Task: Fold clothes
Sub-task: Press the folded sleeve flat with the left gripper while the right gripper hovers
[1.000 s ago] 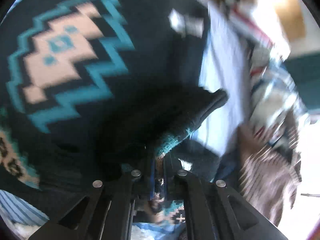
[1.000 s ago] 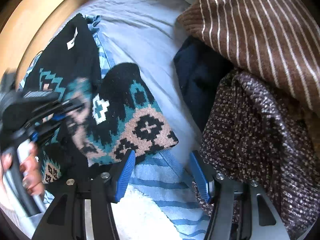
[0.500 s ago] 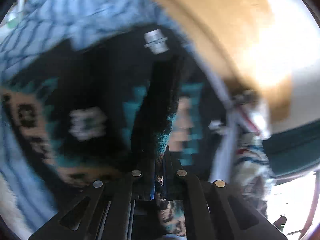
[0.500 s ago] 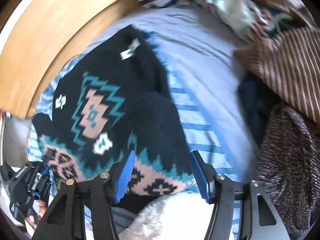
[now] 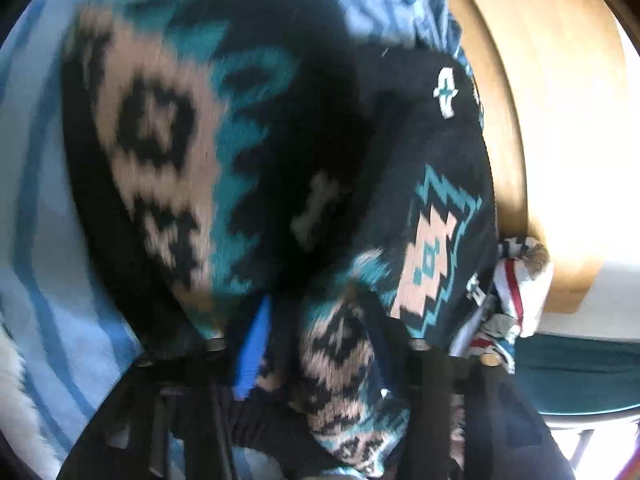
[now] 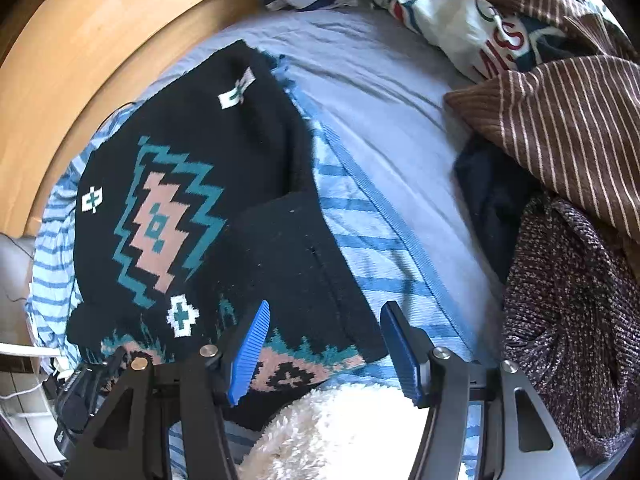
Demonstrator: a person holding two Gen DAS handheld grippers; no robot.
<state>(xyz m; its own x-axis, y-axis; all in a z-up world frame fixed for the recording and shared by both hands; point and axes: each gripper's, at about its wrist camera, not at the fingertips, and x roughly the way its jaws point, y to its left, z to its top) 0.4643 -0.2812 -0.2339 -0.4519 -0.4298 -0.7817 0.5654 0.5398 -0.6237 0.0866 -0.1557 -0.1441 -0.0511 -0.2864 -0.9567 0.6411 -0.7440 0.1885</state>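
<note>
A black knit sweater [image 6: 192,200] with teal, pink and white patterns lies folded on a blue striped garment [image 6: 380,248] on the bed. My right gripper [image 6: 326,344] hovers open over the sweater's near patterned hem, and nothing is held between its blue pads. In the left wrist view the sweater [image 5: 248,152] fills the frame, blurred. My left gripper [image 5: 332,340] is open, and the patterned hem lies loosely between its spread fingers and over the right one. The left gripper [image 6: 80,384] also shows at the sweater's lower left corner in the right wrist view.
A wooden bed frame [image 6: 80,40] curves along the left. A brown striped sweater [image 6: 560,120], a navy garment [image 6: 492,208] and a speckled dark knit [image 6: 568,300] are piled at the right. White fluffy fabric [image 6: 340,432] lies near. Printed fabric [image 6: 460,8] lies at the far end of the bedsheet [image 6: 380,80].
My left gripper swung the sweater's patterned edge to the lower left, and its jaws went from shut on the fabric to open. The right gripper stayed open and shifted over the sweater.
</note>
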